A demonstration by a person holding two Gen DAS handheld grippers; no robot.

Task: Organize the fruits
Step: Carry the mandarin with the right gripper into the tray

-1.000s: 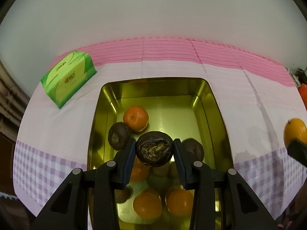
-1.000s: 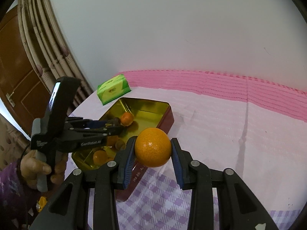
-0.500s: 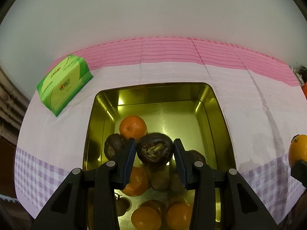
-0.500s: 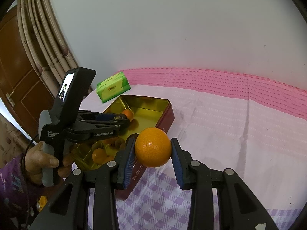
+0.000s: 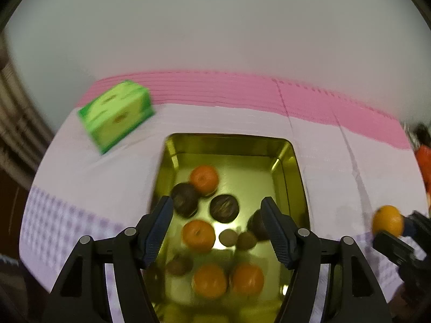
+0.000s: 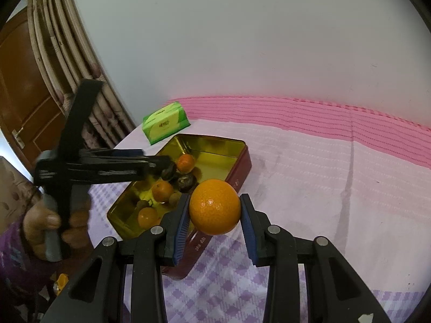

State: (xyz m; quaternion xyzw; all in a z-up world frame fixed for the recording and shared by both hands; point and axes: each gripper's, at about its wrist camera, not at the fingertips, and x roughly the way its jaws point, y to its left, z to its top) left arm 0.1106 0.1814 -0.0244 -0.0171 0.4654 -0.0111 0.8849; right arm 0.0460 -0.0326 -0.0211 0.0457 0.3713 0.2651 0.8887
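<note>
A gold tin (image 5: 293,167) with dark red outer walls holds several oranges and dark brown fruits. My left gripper (image 5: 216,207) hangs above it, its jaws opening with nothing pressed between the pads. Below them a dark brown fruit (image 5: 224,208) lies on the tin floor beside another dark fruit (image 5: 184,199) and an orange (image 5: 204,179). In the right wrist view the left gripper (image 6: 164,162) reaches over the tin (image 6: 239,167). My right gripper (image 6: 214,210) is shut on a large orange (image 6: 214,206), held above the tin's near right corner.
A green tissue box (image 5: 115,115) lies on the pink and white cloth behind the tin's left side. A person's hand (image 6: 45,220) holds the left gripper's handle. Something orange-red (image 5: 424,161) shows at the far right edge. A door and curtain stand to the left.
The left gripper's jaws have spread and let go of the dark brown fruit, which now lies in the tin. The left gripper has risen a little. The right gripper and its orange stayed still.
</note>
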